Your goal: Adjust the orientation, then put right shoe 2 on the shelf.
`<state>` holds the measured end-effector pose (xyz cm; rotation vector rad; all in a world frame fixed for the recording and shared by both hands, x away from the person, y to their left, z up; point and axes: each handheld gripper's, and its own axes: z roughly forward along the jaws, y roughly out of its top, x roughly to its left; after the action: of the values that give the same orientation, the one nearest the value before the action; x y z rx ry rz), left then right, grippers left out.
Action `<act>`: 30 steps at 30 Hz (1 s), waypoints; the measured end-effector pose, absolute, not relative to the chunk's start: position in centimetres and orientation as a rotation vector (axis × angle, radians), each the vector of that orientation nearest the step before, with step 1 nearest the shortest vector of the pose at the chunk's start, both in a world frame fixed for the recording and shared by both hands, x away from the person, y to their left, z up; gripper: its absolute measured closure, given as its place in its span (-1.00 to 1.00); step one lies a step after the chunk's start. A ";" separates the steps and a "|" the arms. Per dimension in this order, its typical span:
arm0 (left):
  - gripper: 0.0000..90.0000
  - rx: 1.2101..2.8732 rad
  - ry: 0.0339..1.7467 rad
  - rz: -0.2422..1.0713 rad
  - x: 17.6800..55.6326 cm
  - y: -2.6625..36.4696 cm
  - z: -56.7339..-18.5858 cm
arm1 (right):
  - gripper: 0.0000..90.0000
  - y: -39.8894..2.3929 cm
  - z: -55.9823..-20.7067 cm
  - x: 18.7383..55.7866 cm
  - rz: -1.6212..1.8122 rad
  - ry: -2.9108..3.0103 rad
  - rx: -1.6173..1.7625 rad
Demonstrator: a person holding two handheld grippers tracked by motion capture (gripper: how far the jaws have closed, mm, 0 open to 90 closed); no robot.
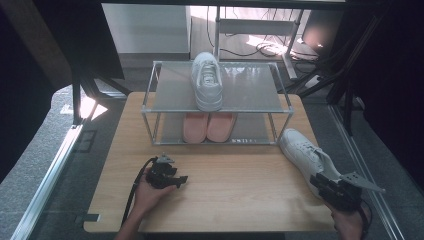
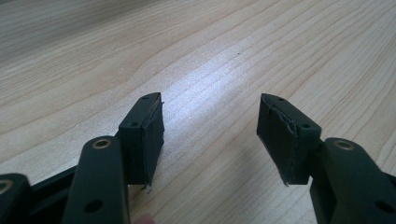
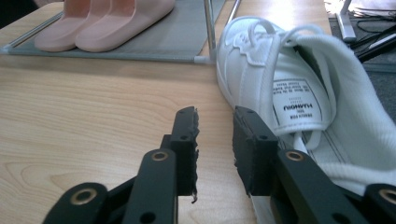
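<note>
The fingers of the left gripper (image 1: 181,179) stand wide apart with nothing between them, one black pad (image 2: 150,135) angled over bare wood; the hand (image 1: 148,192) rests near the front edge of the light wooden tabletop (image 1: 230,195), left of centre, probably parked while the other hand works. Behind it, towards the back edge, stands a two-tier metal-framed shoe rack with grey mesh shelves (image 1: 165,95). One white lace-up sneaker (image 1: 207,80) sits on the top shelf, toe towards the person, leaving room beside it, likely for its mate. A pair of pink slippers (image 1: 208,127) fills the middle of the lower shelf.

The second white lace-up sneaker (image 1: 302,152) lies on the tabletop at the right edge, just outside the rack's front right post (image 3: 211,28). The fingers of the right gripper (image 3: 215,144) are parted and hold nothing; one sits by the heel collar, the other over bare wood, so they look set to straddle the collar. Whether a pad touches the fabric is hard to tell. That post and the top frame stand between this sneaker and the free space above, so it would need lifting clear first.
</note>
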<state>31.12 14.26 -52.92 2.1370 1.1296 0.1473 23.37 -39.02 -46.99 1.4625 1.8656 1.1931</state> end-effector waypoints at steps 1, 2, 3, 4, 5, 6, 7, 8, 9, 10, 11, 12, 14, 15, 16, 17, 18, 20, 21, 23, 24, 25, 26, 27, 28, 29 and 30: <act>-0.07 2.138 1.130 0.149 31.1 14.2 -52.9 | 0.52 -39.0 -46.9 23.4 1.192 1.870 1.461; -0.07 2.138 1.129 0.149 31.1 14.2 -52.9 | 0.50 -38.9 -46.8 23.6 1.193 1.871 1.454; -0.07 2.138 1.127 0.151 31.1 14.2 -52.8 | 0.49 -38.8 -46.7 23.7 1.192 1.872 1.452; -0.07 2.137 1.127 0.151 31.1 14.2 -52.8 | 0.46 -38.8 -46.6 23.8 1.192 1.878 1.449; -0.07 2.135 1.128 0.150 31.1 14.2 -52.8 | 0.44 -38.8 -46.5 24.0 1.189 1.882 1.448; -0.07 2.136 1.127 0.149 31.1 14.2 -52.8 | 0.42 -38.9 -46.3 24.2 1.184 1.881 1.451; -0.07 2.138 1.128 0.150 31.1 14.2 -52.9 | 0.42 -38.9 -46.2 24.3 1.187 1.877 1.450; -0.07 2.139 1.130 0.148 31.1 14.2 -52.9 | 0.41 -38.9 -46.1 24.4 1.188 1.876 1.451; -0.07 2.136 1.132 0.148 31.1 14.2 -52.9 | 0.40 -39.0 -45.9 24.6 1.190 1.871 1.449; -0.07 2.137 1.132 0.148 31.1 14.2 -52.9 | 0.38 -39.0 -45.7 24.7 1.187 1.874 1.448; -0.07 2.136 1.131 0.149 31.1 14.2 -52.9 | 0.38 -39.0 -45.6 24.8 1.183 1.876 1.445; -0.07 2.135 1.130 0.149 31.1 14.2 -52.9 | 0.38 -39.0 -45.4 25.0 1.177 1.877 1.438; -0.07 2.136 1.129 0.151 31.1 14.2 -52.9 | 0.38 -39.2 -44.8 25.1 1.172 1.877 1.427; -0.07 2.137 1.129 0.151 31.1 14.2 -52.9 | 0.38 -39.4 -44.5 25.3 1.168 1.881 1.426; -0.07 2.140 1.129 0.151 31.1 14.2 -52.9 | 0.38 -39.6 -44.4 25.5 1.164 1.885 1.430; -0.07 2.141 1.129 0.150 31.1 14.2 -52.9 | 0.38 -39.9 -44.2 25.7 1.156 1.892 1.437; -0.07 2.142 1.130 0.149 31.1 14.2 -53.0 | 0.38 -40.2 -44.0 25.9 1.148 1.895 1.441; -0.07 2.140 1.132 0.148 31.1 14.2 -53.0 | 0.38 -40.8 -43.8 26.4 1.136 1.903 1.448; -0.07 2.140 1.131 0.148 31.2 14.2 -53.0 | 0.38 -41.1 -43.7 26.7 1.133 1.909 1.451; -0.07 2.139 1.133 0.148 31.1 14.2 -53.0 | 0.38 -41.8 -43.6 27.3 1.115 1.914 1.470; -0.07 2.139 1.133 0.148 31.1 14.2 -53.0 | 0.38 -42.1 -43.6 27.5 1.116 1.910 1.473; -0.07 2.138 1.133 0.148 31.1 14.2 -53.0 | 0.38 -42.5 -43.5 27.9 1.115 1.914 1.473; -0.07 2.138 1.133 0.148 31.1 14.2 -53.0 | 0.38 -42.8 -43.5 28.2 1.115 1.916 1.476; -0.07 2.138 1.134 0.149 31.2 14.2 -53.0 | 0.38 -43.0 -43.5 28.4 1.115 1.920 1.480; -0.07 2.138 1.133 0.149 31.2 14.2 -53.0 | 0.37 -43.4 -43.5 28.8 1.119 1.927 1.484; -0.07 2.139 1.133 0.150 31.1 14.2 -53.0 | 0.36 -43.7 -43.6 29.2 1.121 1.929 1.489; -0.07 2.139 1.133 0.150 31.1 14.2 -53.0 | 0.36 -43.9 -43.7 29.4 1.121 1.936 1.491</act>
<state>31.15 14.18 -53.02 2.1387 1.1328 0.1500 29.43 -43.94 -43.72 1.4915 1.9356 1.1215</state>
